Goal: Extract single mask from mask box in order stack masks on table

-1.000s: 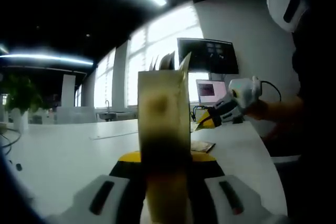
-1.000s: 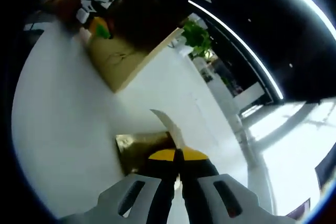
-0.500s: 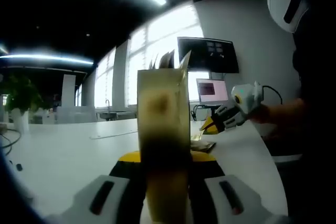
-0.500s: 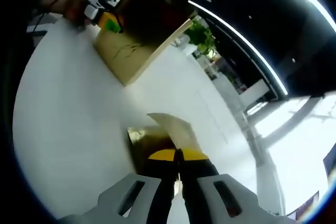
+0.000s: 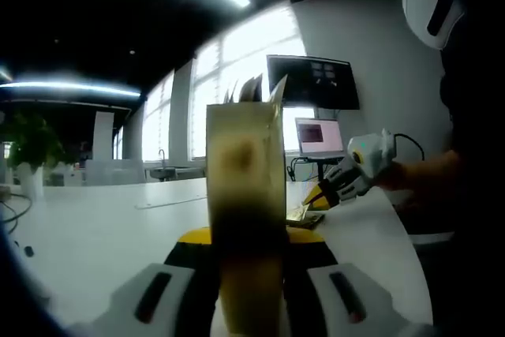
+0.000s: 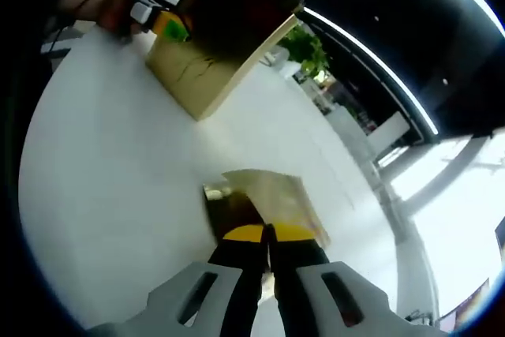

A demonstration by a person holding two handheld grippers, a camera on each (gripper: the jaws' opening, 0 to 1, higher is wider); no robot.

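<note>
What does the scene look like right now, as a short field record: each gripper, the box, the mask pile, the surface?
left gripper: shut on the mask box, held upright off the table
mask box top: open, mask edges sticking up
right gripper: shut on a single mask, low over the table
mask pile: dark-gold packets under the held mask; contact cannot be told
table: white
background: monitor and laptop at the table's far end

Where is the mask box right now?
In the left gripper view the mask box stands upright between the left gripper's fingers, above the white table.
</note>
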